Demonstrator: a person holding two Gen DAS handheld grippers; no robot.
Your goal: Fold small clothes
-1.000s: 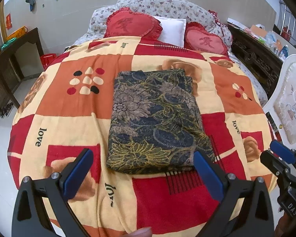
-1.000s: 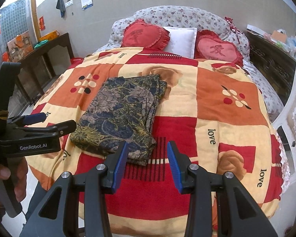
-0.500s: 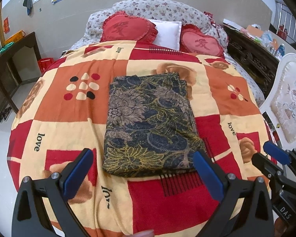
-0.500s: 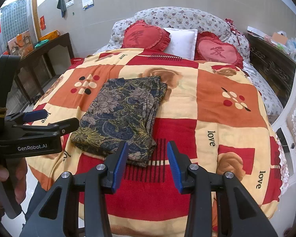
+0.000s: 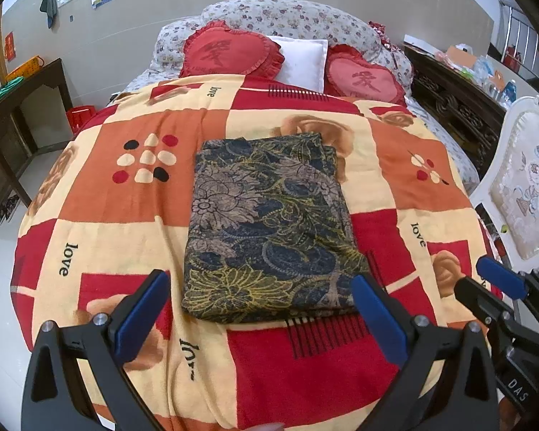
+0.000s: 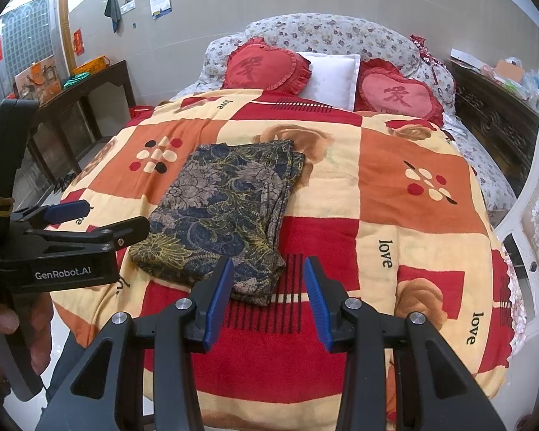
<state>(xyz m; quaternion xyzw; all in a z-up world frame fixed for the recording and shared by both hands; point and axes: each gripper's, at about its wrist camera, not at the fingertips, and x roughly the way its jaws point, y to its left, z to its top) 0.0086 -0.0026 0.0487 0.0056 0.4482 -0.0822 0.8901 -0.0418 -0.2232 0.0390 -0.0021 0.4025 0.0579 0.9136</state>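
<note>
On the patterned blanket: 1 folded floral garment, mid-bed. Left gripper wide, empty; right gripper half-open, empty. Best approach: pinch both near corners together, fold evenly.

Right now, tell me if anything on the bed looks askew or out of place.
Nothing stands out. The folded cloth lies flat on the blanket, edges fairly even; only its far right corner shows slightly offset layers. Both grippers are clear of it.

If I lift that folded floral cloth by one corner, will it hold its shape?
Probably not. The floral cloth looks thin and soft, so it would likely droop. Its stacked layers show loose at the right edge, so the fold may fall open. It seems light.
</note>
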